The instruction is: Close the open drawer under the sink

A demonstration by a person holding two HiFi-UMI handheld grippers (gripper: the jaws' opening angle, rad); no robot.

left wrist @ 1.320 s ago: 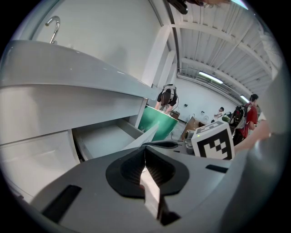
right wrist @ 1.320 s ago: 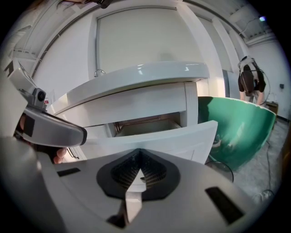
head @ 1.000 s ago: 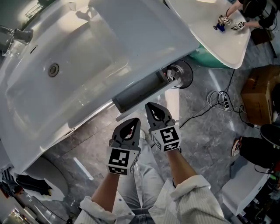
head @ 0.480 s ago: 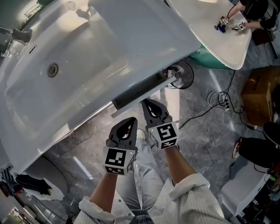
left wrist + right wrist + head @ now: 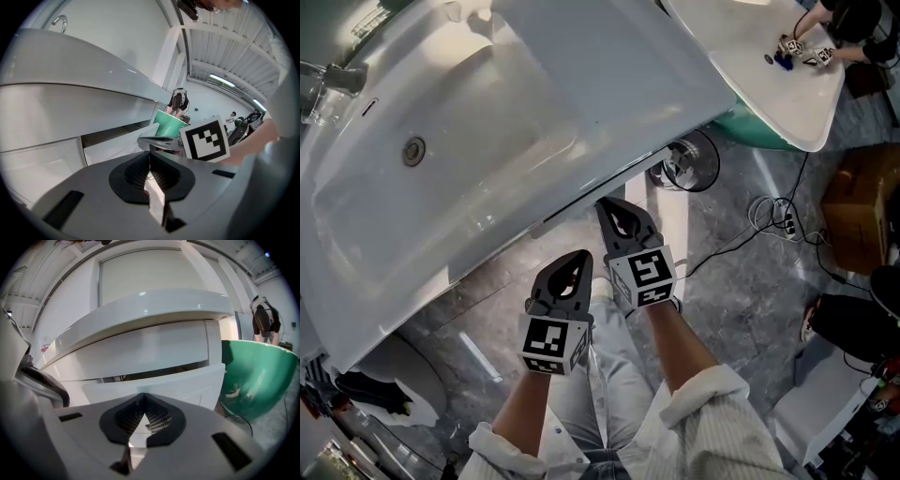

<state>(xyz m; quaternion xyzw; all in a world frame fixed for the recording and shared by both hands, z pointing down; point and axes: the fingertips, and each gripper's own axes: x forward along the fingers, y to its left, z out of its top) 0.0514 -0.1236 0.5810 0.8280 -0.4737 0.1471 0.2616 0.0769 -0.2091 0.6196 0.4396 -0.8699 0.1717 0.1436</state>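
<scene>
The white drawer [image 5: 602, 188] under the sink [image 5: 487, 112] shows only as a thin strip below the counter's front edge. In the right gripper view its white front [image 5: 187, 380] still stands slightly out, with a dark gap above it. My right gripper [image 5: 606, 206] is shut and empty, its tip at the drawer front. My left gripper [image 5: 579, 258] is shut too, empty, a little behind and to the left, clear of the drawer. The left gripper view shows the drawer's front [image 5: 117, 145] beyond the shut jaws, with the right gripper's marker cube [image 5: 205, 139] alongside.
A green tub [image 5: 255, 376] stands right of the vanity under a second white basin [image 5: 769, 84]. A round fan [image 5: 692, 159], cables [image 5: 769, 220] and a cardboard box [image 5: 862, 202] lie on the grey floor to the right. My legs are below the grippers.
The drawer has slid in under the sink, from well out to nearly flush. My right gripper moved forward against it; the left gripper barely moved.
</scene>
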